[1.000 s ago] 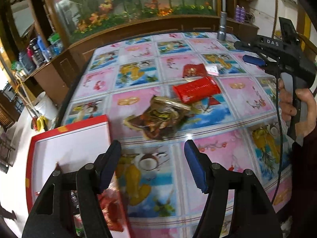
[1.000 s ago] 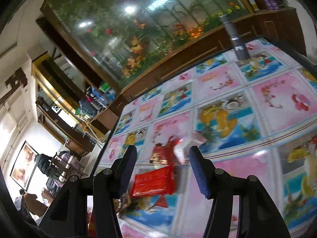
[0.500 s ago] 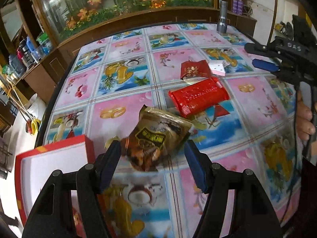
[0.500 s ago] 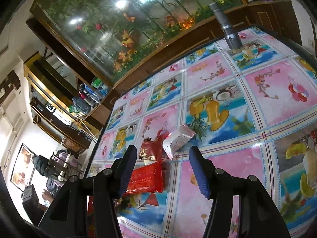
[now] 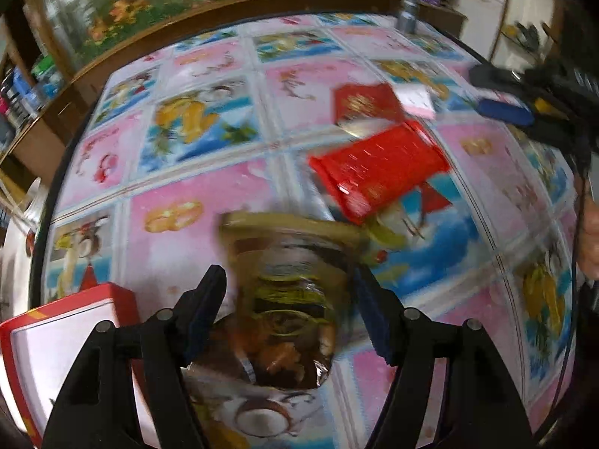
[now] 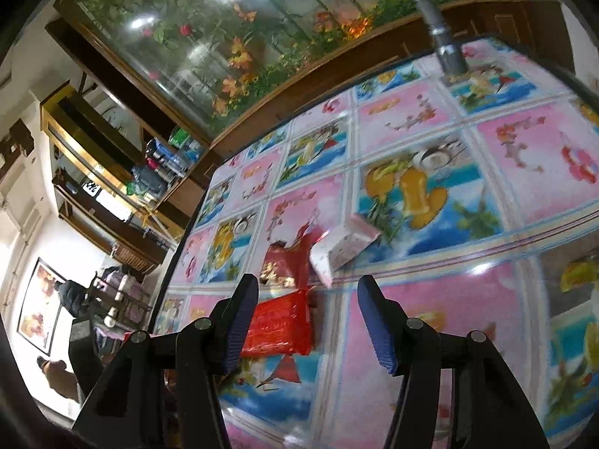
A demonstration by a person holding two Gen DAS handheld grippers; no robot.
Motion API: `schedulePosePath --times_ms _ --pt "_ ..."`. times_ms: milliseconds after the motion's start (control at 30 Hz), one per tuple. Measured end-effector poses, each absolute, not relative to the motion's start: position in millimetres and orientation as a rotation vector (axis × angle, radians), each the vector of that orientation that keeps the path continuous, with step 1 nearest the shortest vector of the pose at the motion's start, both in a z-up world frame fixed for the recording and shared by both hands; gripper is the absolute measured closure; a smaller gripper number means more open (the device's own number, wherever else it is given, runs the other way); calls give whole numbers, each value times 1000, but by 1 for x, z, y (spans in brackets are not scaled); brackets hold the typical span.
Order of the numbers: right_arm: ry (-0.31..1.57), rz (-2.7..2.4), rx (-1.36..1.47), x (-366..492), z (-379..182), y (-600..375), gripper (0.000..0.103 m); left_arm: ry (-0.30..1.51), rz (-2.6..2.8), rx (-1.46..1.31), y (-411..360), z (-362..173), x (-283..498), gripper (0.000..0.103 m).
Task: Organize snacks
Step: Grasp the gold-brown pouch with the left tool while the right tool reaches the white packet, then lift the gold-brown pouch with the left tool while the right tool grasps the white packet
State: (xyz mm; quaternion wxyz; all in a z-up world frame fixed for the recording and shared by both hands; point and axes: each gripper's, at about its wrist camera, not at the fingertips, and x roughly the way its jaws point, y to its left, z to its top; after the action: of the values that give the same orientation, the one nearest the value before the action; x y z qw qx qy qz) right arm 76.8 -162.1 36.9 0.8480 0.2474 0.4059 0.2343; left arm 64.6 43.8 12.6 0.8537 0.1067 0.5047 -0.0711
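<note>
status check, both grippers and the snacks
Left gripper opening, fingers straddling the brown snack bag, not gripped. Right gripper open, empty, above the red packet. Nothing blocking.

brown snack bag (image 5: 284, 299), red packet (image 5: 378, 166), both flat on table

L cam steep, R shallower, share red packet (image 5: 378, 166)

- One brown snack bag (image 5: 288, 299)
- One red packet (image 5: 378, 168)
- One dark red pouch (image 5: 365, 103)
- One white-pink box (image 6: 342, 247)
- One red-rimmed tray (image 5: 56, 340)
- One grey flashlight (image 6: 443, 37)
- Two grippers: left (image 5: 295, 318), right (image 6: 309, 321)
</note>
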Motion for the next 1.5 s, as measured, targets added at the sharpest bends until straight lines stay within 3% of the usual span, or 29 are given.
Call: schedulePosePath --times_ms 100,333,633,1033,1100,1167,1500 --pt "881 521 518 77 31 -153 45 1028 -166 268 35 8 53 34" --pt "884 490 526 79 23 -154 45 1042 -109 162 45 11 44 55" --pt "857 356 613 96 13 -192 45 1031 -154 99 30 15 9 56" --pt "914 347 568 136 3 -137 45 995 -120 106 35 30 -27 56" --pt "898 301 440 136 7 -120 48 985 -115 95 40 34 -30 56" --pt "889 253 349 134 7 -112 71 981 -114 74 44 37 -30 56" --pt "995 312 477 133 7 -145 82 956 -59 33 59 43 -38 56"
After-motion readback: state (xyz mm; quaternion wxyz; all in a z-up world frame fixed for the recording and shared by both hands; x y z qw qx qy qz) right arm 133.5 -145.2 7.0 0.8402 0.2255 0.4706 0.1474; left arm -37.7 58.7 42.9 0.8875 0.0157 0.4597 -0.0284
